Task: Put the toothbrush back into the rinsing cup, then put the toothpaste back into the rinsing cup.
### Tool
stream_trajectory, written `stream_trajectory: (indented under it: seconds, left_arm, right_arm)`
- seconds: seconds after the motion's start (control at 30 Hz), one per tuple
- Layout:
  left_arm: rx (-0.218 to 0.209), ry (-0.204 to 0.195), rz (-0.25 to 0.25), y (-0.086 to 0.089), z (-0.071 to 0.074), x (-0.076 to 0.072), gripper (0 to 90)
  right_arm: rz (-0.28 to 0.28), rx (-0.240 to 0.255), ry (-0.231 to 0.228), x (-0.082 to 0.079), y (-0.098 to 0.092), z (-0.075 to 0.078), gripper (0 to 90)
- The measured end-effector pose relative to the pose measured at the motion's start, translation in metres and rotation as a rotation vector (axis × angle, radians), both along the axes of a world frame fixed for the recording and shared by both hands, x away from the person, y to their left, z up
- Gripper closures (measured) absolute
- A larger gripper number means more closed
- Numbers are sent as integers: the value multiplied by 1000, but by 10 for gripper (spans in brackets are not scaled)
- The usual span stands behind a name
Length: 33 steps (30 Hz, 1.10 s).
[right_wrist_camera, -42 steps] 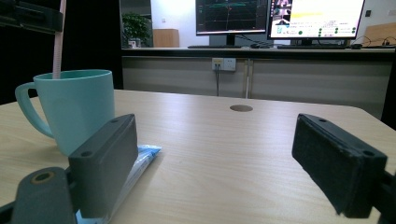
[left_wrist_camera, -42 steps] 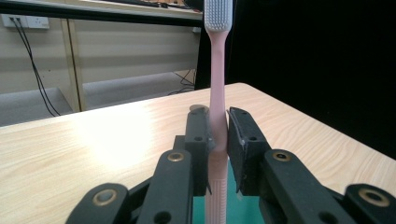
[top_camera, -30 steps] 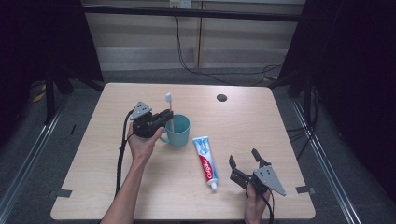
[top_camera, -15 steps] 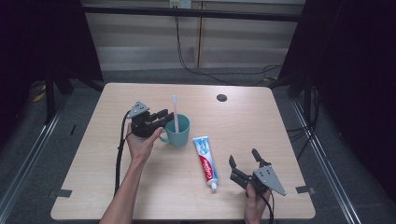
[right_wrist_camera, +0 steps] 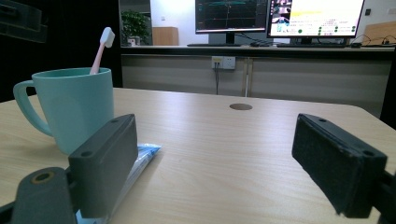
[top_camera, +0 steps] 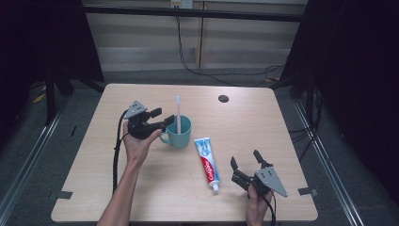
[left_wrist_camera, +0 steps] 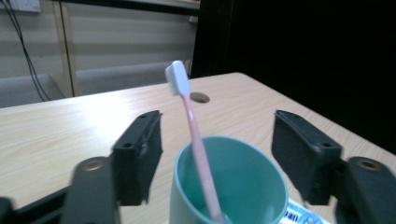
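- Right gripper (top_camera: 245,166): at the near right of the table (top_camera: 282,122), held in the person's right hand (top_camera: 256,207) at the table's near edge. Jaws wide apart with nothing between them. In the right gripper view the two black pads (right_wrist_camera: 105,163) stand far apart over bare tabletop.
- Toothpaste tube (top_camera: 207,162): lies flat on the table, just left of the right gripper, cap end toward the near edge and flat end toward the cup. It touches neither gripper. In the right gripper view its blue-white end shows behind the left pad.
- Left hand (top_camera: 136,146): forearm comes in from the near edge at left and carries the left gripper (top_camera: 162,118) above the middle of the table, pointing toward the cup.
- Left gripper state: jaws have just been opening and now stand apart. In the left gripper view the pads (left_wrist_camera: 140,156) sit clear on either side of the cup's rim, and the toothbrush handle rises between them, touched by neither.
- Cup (top_camera: 179,134): teal mug, upright at the table's middle, handle on the left gripper's side, just beside the gripper's jaw tips.
- Toothbrush (top_camera: 178,113): pink handle, white head up, standing in the cup and leaning against its rim. It is free of both grippers.
- Round hole (top_camera: 223,98): dark cable port in the tabletop beyond the cup, toward the far edge.
- Farther back: cables (top_camera: 188,47) hang against a pale wall panel behind the table.
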<state>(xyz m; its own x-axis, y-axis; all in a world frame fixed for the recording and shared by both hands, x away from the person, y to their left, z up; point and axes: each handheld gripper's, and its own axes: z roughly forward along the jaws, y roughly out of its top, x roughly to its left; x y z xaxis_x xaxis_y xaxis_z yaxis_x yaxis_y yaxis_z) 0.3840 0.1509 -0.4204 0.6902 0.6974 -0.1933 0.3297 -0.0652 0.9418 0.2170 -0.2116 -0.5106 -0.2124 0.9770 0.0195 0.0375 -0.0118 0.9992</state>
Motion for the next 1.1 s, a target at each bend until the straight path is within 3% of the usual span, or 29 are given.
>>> stream_trajectory:
  seconds: [0.1,0.33,0.5,0.57,0.73,1.1]
  left_arm:
    - [-1,-4,7,5,1,-2,267]
    - [48,-10,41,17,-1,-10,156]
    - [77,-5,34,25,-2,-19,157]
    - [90,-16,7,28,-3,-25,156]
    - [96,-8,9,34,-9,-34,157]
    - [103,-4,56,40,-23,-57,157]
  right_arm:
    - [-1,2,0,0,0,0,137]
    - [-2,3,-1,0,0,0,137]
    - [-2,4,-3,0,0,0,137]
    - [-2,4,-4,0,0,0,136]
    - [-2,4,-4,0,0,0,137]
    - [-10,4,-8,-1,0,0,136]
